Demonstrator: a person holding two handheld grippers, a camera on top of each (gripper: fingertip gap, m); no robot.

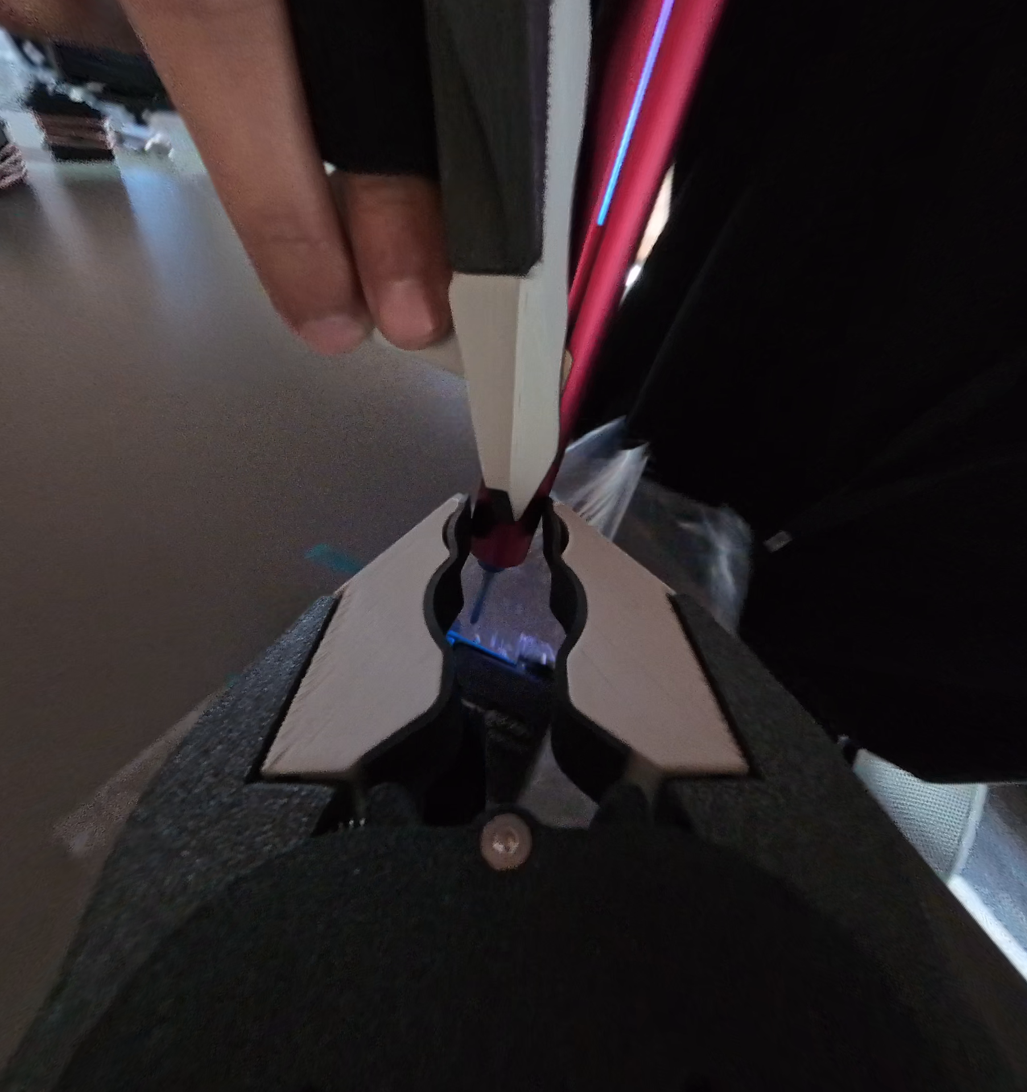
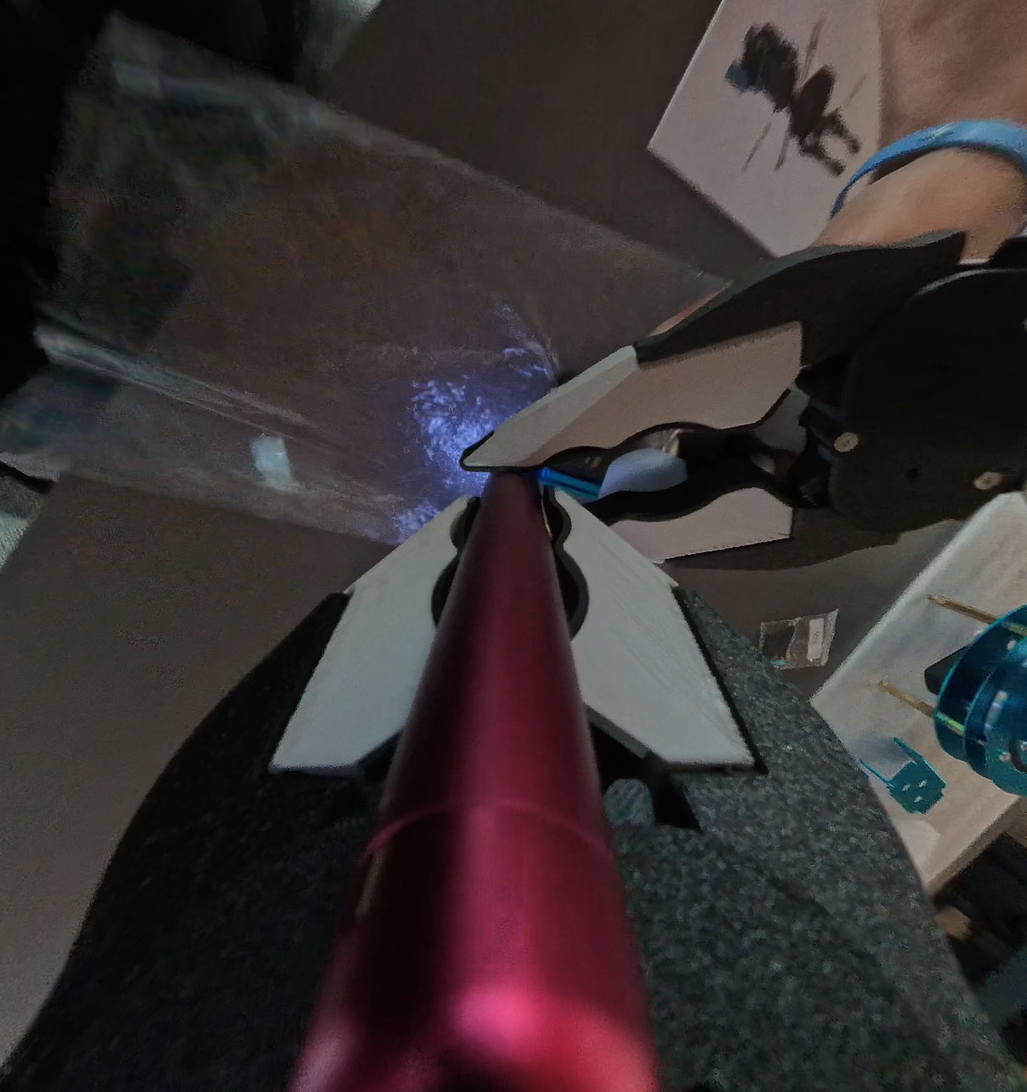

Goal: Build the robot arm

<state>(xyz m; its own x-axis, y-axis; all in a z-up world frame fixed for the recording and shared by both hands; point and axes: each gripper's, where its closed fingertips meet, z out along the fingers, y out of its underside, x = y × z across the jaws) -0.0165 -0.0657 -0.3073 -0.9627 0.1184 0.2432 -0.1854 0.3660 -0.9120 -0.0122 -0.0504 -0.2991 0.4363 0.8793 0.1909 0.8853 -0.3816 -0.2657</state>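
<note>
Red metal fills the right wrist view: a tapering red tool (image 2: 487, 768), like a powered screwdriver, runs forward between the fingers of the right claw (image 2: 508, 502), which is pinched on its narrow front end. In the left wrist view the left claw (image 1: 505, 520) is pressed together around the nose of the same tool, where a thin blue bit (image 1: 480, 597) pokes out towards a small blue part (image 1: 499, 647) lying deeper between the fingers; whether that part is gripped or only sits there I cannot tell. A hand (image 1: 298, 195) shows above, beside the other claw's pale finger. A crinkled clear plastic bag (image 2: 274, 331) lies on the brown bench (image 2: 115, 620) just beyond the tips, lit by a bluish glow. To the right stand a white box (image 2: 924, 697) carrying a blue ringed metal assembly (image 2: 1007, 709) and a small blue bracket (image 2: 907, 780). With two claws crowded on one slim nose, the likely trouble is a slip: a twist or uneven squeeze could skew the bit off the blue part or drop it onto the bag.
</note>
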